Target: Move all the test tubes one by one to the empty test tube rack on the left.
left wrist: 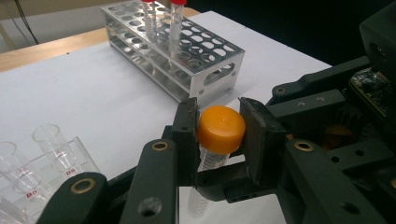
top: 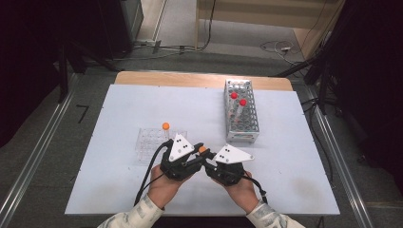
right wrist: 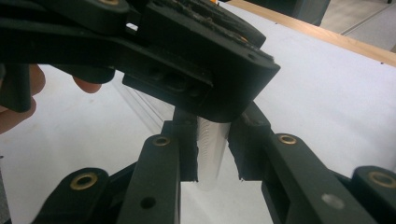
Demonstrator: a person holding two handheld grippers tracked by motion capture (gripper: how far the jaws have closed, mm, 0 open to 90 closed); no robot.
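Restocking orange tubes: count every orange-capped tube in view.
2. One orange-capped tube is held between the left gripper and right gripper; another stands in the clear rack. Others could be hidden.

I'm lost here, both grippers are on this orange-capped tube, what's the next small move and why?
Probably twist the left gripper to unscrew the orange cap: its jaws clamp the cap, while the right gripper grips the clear tube body below, bracing it.

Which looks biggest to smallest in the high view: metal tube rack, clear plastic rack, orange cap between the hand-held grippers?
1. Metal tube rack, the largest.
2. Clear plastic rack, somewhat smaller, though partly hidden behind the left hand-held gripper.
3. Orange cap, by far the smallest.
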